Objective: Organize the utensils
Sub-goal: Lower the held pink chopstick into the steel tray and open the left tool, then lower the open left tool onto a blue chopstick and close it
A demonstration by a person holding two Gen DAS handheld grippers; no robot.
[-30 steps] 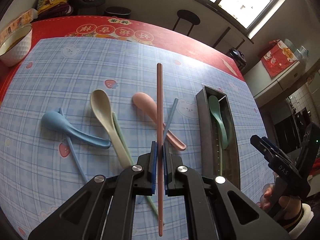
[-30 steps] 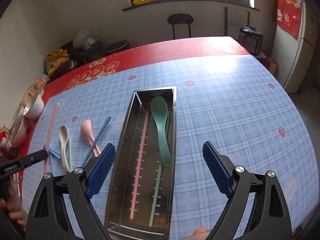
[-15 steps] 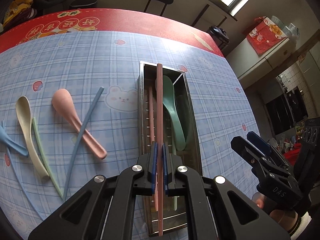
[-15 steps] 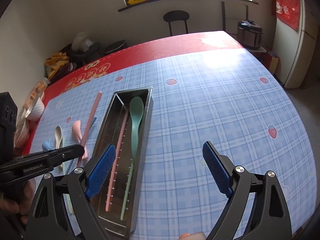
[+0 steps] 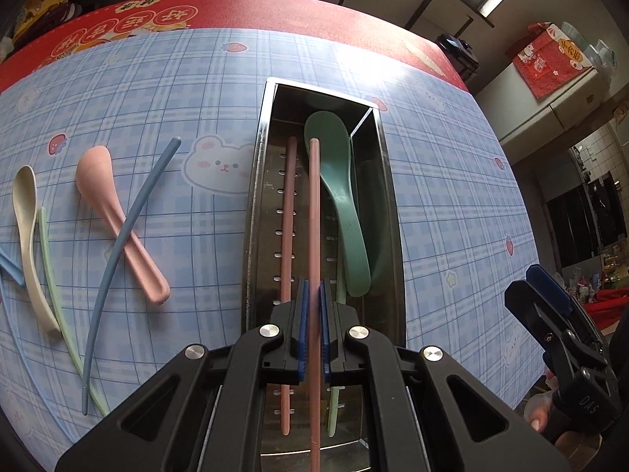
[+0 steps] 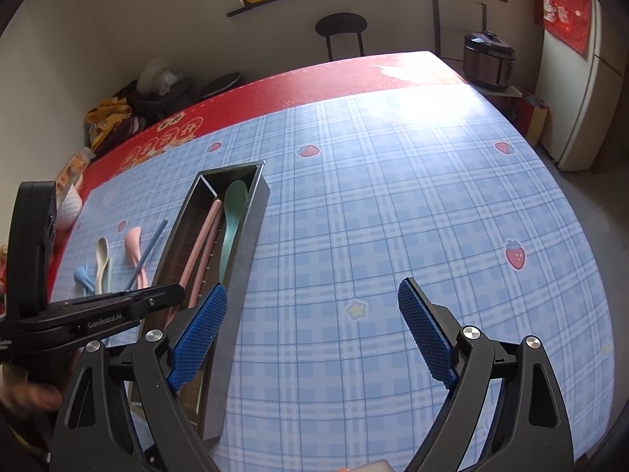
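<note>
The tabletop (image 5: 452, 181), under a blue plaid cloth with a red band along its far edge, carries everything. Largest on it is the steel tray (image 5: 255, 181), lying lengthwise away from the near edge toward the middle, right of the loose utensils. Inside lie a green spoon (image 5: 342, 204) against the right wall, a pink chopstick (image 5: 289, 212) near the left wall, and a pale green chopstick (image 5: 334, 413) mostly hidden at the near end.

The left gripper (image 5: 313, 330) has its jaws pinched tight on a second pink chopstick (image 5: 313, 216), gripped below mid-length and lined up over the tray's floor between the first one and the spoon. It looks light, stiff and smooth (likely to swivel in the pads if nudged), so a hold nearer the middle would probably steady it; whether its tip touches the floor cannot be told. The spoon bowl, close to the far tip, is the nearest thing to foul on.

The right gripper (image 6: 310, 330) hangs wide open and empty over bare cloth right of the tray.

Toward the left edge wait a blue chopstick (image 5: 122, 251) crossing a pink spoon (image 5: 118, 220), a cream spoon (image 5: 27, 236) with another green chopstick (image 5: 59, 306) beside it, and a blue spoon (image 6: 82, 277).
</note>
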